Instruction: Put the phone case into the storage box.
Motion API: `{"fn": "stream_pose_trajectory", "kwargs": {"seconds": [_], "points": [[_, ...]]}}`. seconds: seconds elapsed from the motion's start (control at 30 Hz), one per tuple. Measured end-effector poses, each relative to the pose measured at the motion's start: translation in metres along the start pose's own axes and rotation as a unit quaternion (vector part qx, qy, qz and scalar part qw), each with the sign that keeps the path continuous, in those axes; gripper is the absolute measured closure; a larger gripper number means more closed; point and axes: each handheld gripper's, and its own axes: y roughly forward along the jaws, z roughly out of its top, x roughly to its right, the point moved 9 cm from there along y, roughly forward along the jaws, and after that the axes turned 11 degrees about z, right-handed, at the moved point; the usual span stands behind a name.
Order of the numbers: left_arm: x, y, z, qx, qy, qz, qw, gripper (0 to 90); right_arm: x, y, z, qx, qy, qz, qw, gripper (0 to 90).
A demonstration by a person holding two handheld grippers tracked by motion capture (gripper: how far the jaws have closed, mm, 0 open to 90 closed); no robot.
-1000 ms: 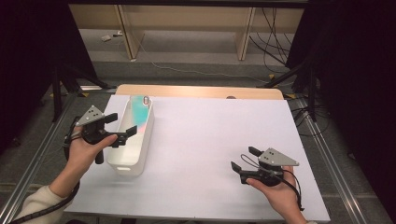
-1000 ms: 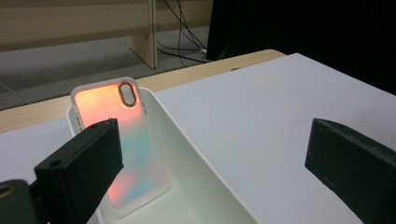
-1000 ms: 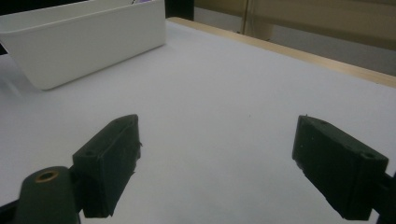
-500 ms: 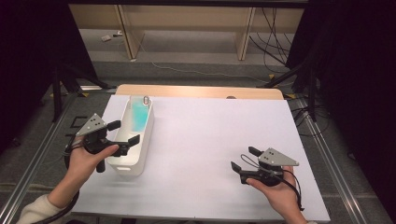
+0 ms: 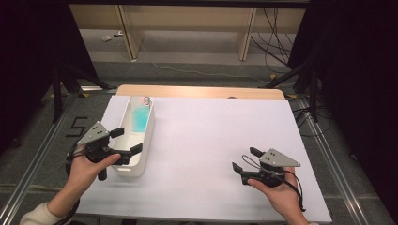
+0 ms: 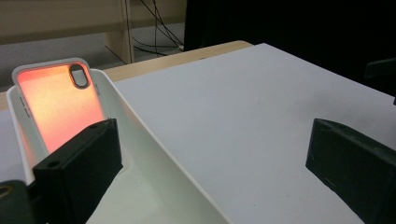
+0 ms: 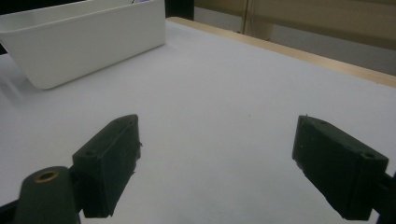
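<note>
A long white bin [image 5: 147,136] stands at the left of the white tabletop [image 5: 211,136]. A phone case [image 5: 140,117] leans against the bin's far end; it looks teal from above and glows orange-pink in the left gripper view [image 6: 60,102]. My left gripper [image 5: 127,140] hovers open over the bin's near end with nothing between its jaws [image 6: 215,163]; the bin's wall [image 6: 154,158] runs between them. My right gripper [image 5: 245,159] stands open and empty above the bare tabletop at the near right [image 7: 224,158], with the bin [image 7: 88,42] far off to its left.
A wooden strip [image 5: 202,91] edges the table's back. Metal rails [image 5: 33,159] run along the floor on both sides. Cables [image 5: 277,33] and shelf legs lie on the floor behind the table.
My left gripper has drawn back a little toward the person, along the bin to its near end. The right gripper and the phone case have stayed put.
</note>
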Motion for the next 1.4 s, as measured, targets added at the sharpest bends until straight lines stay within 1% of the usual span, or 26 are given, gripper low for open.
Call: {"fn": "stream_pose_trajectory", "kwargs": {"seconds": [0.07, 0.1, 0.17, 0.2, 0.27, 0.3, 0.33, 0.37, 0.57, 0.6, 0.73, 0.77, 0.8, 0.83, 0.87, 0.9, 0.93, 0.97, 1.0, 1.07, 1.13, 1.2, 1.27, 1.33, 1.37, 1.4], "points": [[0.002, 0.0, -0.001, 0.001, 0.001, -0.002, 1.0, 2.7, -0.001, 0.0, -0.001, -0.004, 0.006, 0.003, 1.0, 16.4], [0.003, -0.001, -0.002, 0.003, 0.0, -0.004, 1.0, 2.7, 0.0, 0.0, -0.001, -0.002, 0.001, 0.001, 1.0, 16.4], [0.005, -0.002, -0.003, 0.001, 0.005, -0.005, 1.0, 2.7, -0.001, 0.0, -0.001, -0.003, 0.006, 0.002, 1.0, 16.4], [0.006, -0.002, -0.004, 0.004, 0.003, -0.007, 1.0, 2.7, -0.001, 0.0, -0.001, -0.006, 0.006, 0.003, 1.0, 16.3], [0.008, -0.003, -0.005, 0.004, 0.004, -0.01, 0.9999, 2.7, 0.0, 0.0, 0.0, 0.0, -0.003, -0.001, 1.0, 16.4], [0.009, -0.003, -0.006, 0.004, 0.005, -0.01, 0.9999, 2.7, 0.0, 0.0, 0.0, 0.0, -0.002, -0.001, 1.0, 16.4], [0.011, -0.004, -0.007, 0.004, 0.0, -0.011, 0.9999, 2.8, 0.0, 0.0, 0.0, -0.001, -0.002, -0.001, 1.0, 16.4], [0.01, -0.004, -0.008, 0.006, 0.009, -0.013, 0.9999, 2.8, 0.0, 0.0, 0.0, 0.001, -0.003, -0.001, 1.0, 16.4], [0.014, -0.006, -0.013, 0.007, 0.01, -0.016, 0.9998, 2.8, 0.0, 0.0, 0.0, 0.0, -0.002, 0.0, 1.0, 16.4], [0.015, -0.007, -0.013, 0.008, 0.004, -0.015, 0.9998, 2.8, 0.0, 0.0, 0.0, -0.001, -0.002, -0.001, 1.0, 16.4], [0.015, -0.008, -0.014, 0.015, 0.016, -0.019, 0.9996, 3.1, 0.0, 0.001, 0.0, 0.001, -0.002, -0.002, 1.0, 16.4], [0.015, -0.009, -0.015, 0.014, 0.015, -0.016, 0.9996, 3.1, 0.0, 0.001, 0.0, 0.001, -0.001, -0.001, 1.0, 16.3], [0.015, -0.009, -0.015, 0.015, 0.015, -0.015, 0.9997, 3.1, -0.001, 0.0, -0.001, -0.002, 0.005, 0.001, 1.0, 16.4], [0.015, -0.009, -0.016, 0.016, 0.02, -0.018, 0.9995, 3.1, 0.0, 0.001, 0.0, 0.0, -0.001, -0.001, 1.0, 16.3], [0.016, -0.01, -0.017, 0.013, 0.011, -0.016, 0.9997, 3.1, -0.001, 0.001, -0.001, -0.002, 0.002, 0.001, 1.0, 16.4], [0.016, -0.009, -0.017, 0.015, 0.013, -0.018, 0.9996, 3.1, 0.0, 0.001, -0.001, -0.002, 0.001, 0.0, 1.0, 16.4], [0.017, -0.009, -0.018, 0.015, 0.009, -0.019, 0.9997, 3.1, 0.0, 0.001, -0.001, -0.002, 0.001, 0.0, 1.0, 16.4], [0.017, -0.01, -0.018, 0.015, 0.016, -0.02, 0.9996, 3.0, 0.0, 0.001, -0.001, -0.002, 0.001, 0.0, 1.0, 16.4], [0.017, -0.01, -0.019, 0.014, 0.015, -0.017, 0.9996, 3.0, -0.001, 0.001, -0.001, -0.003, 0.005, 0.001, 1.0, 16.4], [0.018, -0.01, -0.019, 0.014, 0.016, -0.02, 0.9996, 3.0, 0.0, 0.001, -0.001, -0.002, 0.001, 0.0, 1.0, 16.4], [0.02, -0.01, -0.02, 0.014, 0.01, -0.022, 0.9996, 3.0, -0.001, 0.001, -0.002, -0.004, 0.002, 0.001, 1.0, 16.4], [0.02, -0.01, -0.02, 0.015, 0.01, -0.022, 0.9996, 3.0, -0.001, 0.001, -0.002, -0.004, 0.001, 0.001, 1.0, 16.3], [0.02, -0.01, -0.02, 0.016, 0.009, -0.022, 0.9996, 3.0, -0.001, -0.001, -0.003, -0.014, 0.003, 0.001, 0.9999, 16.3], [0.021, -0.011, -0.02, 0.018, 0.015, -0.023, 0.9994, 3.1, 0.0, -0.001, -0.003, -0.013, 0.002, 0.001, 0.9999, 16.3], [0.022, -0.011, -0.02, 0.02, 0.014, -0.024, 0.9994, 3.1, 0.001, 0.002, 0.0, 0.008, -0.005, 0.001, 1.0, 16.4], [0.024, -0.011, -0.02, 0.022, 0.017, -0.028, 0.9992, 3.1, 0.001, 0.002, 0.0, 0.008, -0.004, 0.002, 1.0, 16.3]]}}
